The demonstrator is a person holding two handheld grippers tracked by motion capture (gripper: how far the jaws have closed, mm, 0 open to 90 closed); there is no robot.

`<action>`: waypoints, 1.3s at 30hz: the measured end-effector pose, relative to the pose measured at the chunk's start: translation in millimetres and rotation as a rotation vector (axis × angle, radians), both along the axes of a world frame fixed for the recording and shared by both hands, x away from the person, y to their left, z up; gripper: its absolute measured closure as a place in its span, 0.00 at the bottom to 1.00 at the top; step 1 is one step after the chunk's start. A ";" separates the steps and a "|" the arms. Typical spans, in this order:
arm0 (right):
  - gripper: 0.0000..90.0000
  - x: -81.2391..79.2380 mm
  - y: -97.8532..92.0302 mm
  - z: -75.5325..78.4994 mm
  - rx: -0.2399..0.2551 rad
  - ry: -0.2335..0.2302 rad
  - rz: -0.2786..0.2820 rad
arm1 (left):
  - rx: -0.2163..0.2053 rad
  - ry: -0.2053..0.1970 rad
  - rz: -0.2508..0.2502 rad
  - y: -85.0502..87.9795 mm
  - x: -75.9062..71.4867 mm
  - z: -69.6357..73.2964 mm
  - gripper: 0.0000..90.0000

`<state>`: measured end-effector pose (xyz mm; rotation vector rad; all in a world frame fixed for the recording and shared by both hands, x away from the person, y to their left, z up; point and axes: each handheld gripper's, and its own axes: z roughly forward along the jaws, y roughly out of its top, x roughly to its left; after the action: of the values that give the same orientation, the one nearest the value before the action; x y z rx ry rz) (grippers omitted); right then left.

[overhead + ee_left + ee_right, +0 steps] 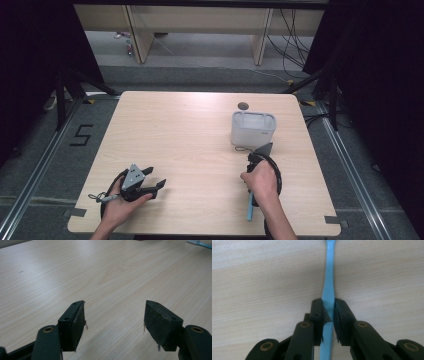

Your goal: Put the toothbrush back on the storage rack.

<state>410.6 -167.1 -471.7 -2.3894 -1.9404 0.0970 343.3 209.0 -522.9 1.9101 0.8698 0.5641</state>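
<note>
The right tool (pixel 328 315) has clamped the blue toothbrush (pixel 328 287) (left tool (pixel 113 322) gapes empty), but carrying it to the white holder (pixel 253 131) looks still undone.

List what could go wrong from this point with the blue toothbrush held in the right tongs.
1. The right tongs pinch the thin blue toothbrush on a narrow part of its handle, so it could pivot or slip when lifted.
2. The white holder looks light; a long brush entering at an angle might tip or push it.
3. The left tongs stand open away from it, so nothing steadies it.

High view overhead, gripper views close, table (pixel 200 140) shared
</note>
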 end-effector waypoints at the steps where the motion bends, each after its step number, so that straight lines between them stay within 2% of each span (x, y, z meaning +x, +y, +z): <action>1: 0.87 -0.5 -2.0 -0.5 0.004 -0.004 0.033 | -0.001 0.000 0.000 -0.1 0.0 0.0 0.36; 2: 0.87 -0.6 -3.0 -0.2 0.016 -0.005 0.056 | 0.001 0.001 0.000 0.0 0.0 0.1 0.36; 4: 0.87 -0.6 -2.8 0.3 0.016 -0.002 0.063 | 0.000 0.000 0.001 -0.1 0.0 0.0 0.36; 5: 0.88 -1.3 -5.0 -0.5 0.061 -0.014 0.088 | 0.000 -0.001 0.001 -0.1 -0.1 0.0 0.36; 8: 0.88 -1.4 -5.3 -0.5 0.056 -0.014 0.108 | -0.001 -0.002 0.002 -0.1 -0.3 0.0 0.36; 9: 0.88 -2.6 -6.9 -0.8 0.067 -0.026 0.145 | -0.002 -0.002 0.002 -0.1 -0.4 0.0 0.36; 10: 0.88 -3.0 -7.6 -1.0 0.072 -0.027 0.156 | -0.003 -0.003 0.002 0.0 -0.4 0.0 0.36; 11: 0.88 -2.5 -7.1 0.0 0.084 -0.020 0.145 | -0.009 -0.005 0.000 -0.1 -0.1 -0.4 0.36; 12: 0.88 -3.4 -8.0 -1.5 0.066 -0.046 0.160 | -0.008 -0.002 0.000 0.0 0.0 -0.3 0.37; 13: 0.88 -3.3 -6.3 -0.1 0.089 -0.051 0.135 | -0.008 -0.002 0.000 0.0 0.0 -0.3 0.37; 15: 0.88 -3.2 -6.1 1.1 0.072 -0.059 0.138 | -0.006 -0.003 0.002 0.0 -0.2 -0.2 0.37; 16: 0.88 -3.1 -5.3 4.2 0.047 -0.056 0.153 | -0.008 -0.003 -0.001 0.0 -0.1 -0.3 0.37; 17: 0.88 -4.1 -7.8 7.0 0.059 -0.060 0.205 | -0.008 -0.006 -0.001 0.1 -0.1 -0.3 0.37; 18: 0.88 -4.4 -8.0 7.6 0.081 -0.083 0.206 | -0.009 -0.007 0.000 0.1 -0.3 -0.3 0.37; 19: 0.88 -5.3 -7.3 9.1 0.059 -0.088 0.227 | -0.009 -0.008 -0.001 0.3 -0.3 -0.2 0.37; 20: 0.88 -5.5 -4.4 10.3 0.063 -0.106 0.206 | -0.010 -0.008 0.000 0.3 -0.3 -0.2 0.37; 21: 0.88 -6.0 -4.9 11.5 0.069 -0.112 0.225 | -0.016 -0.005 0.000 0.1 -0.3 -0.2 0.37; 22: 0.88 -7.4 -5.0 11.3 0.097 -0.133 0.231 | -0.008 -0.004 -0.002 0.7 -0.3 0.0 0.37; 23: 0.88 -9.1 -4.7 15.9 0.076 -0.149 0.263 | -0.009 -0.004 -0.001 0.6 -0.3 0.0 0.37; 24: 0.88 -9.1 -4.7 15.9 0.076 -0.149 0.263 | -0.009 -0.004 -0.001 0.7 -0.3 0.0 0.37; 25: 0.88 -10.0 -5.7 17.0 0.063 -0.165 0.287 | -0.010 -0.006 0.000 0.6 -0.4 -0.1 0.37; 26: 0.88 -12.1 -6.8 20.2 0.082 -0.188 0.315 | -0.003 -0.006 0.005 0.6 -1.0 0.4 0.37; 29: 0.88 -13.8 -8.6 22.1 0.071 -0.215 0.335 | -0.008 -0.010 0.005 0.5 -0.9 0.0 0.37; 32: 0.88 -16.5 -12.0 25.3 0.132 -0.232 0.362 | -0.011 -0.010 0.003 0.5 -0.9 -0.2 0.37; 33: 0.88 -17.8 -12.4 24.9 0.097 -0.262 0.373 | -0.011 -0.009 0.003 0.5 -1.0 -0.2 0.37; 39: 0.88 -21.8 -21.4 27.4 0.149 -0.326 0.405 | -0.006 -0.011 0.005 0.3 -1.1 -0.1 0.37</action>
<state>388.7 -188.5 -444.4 -1.9870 -2.4495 -0.4288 342.2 209.3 -523.1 1.8979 0.8680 0.5736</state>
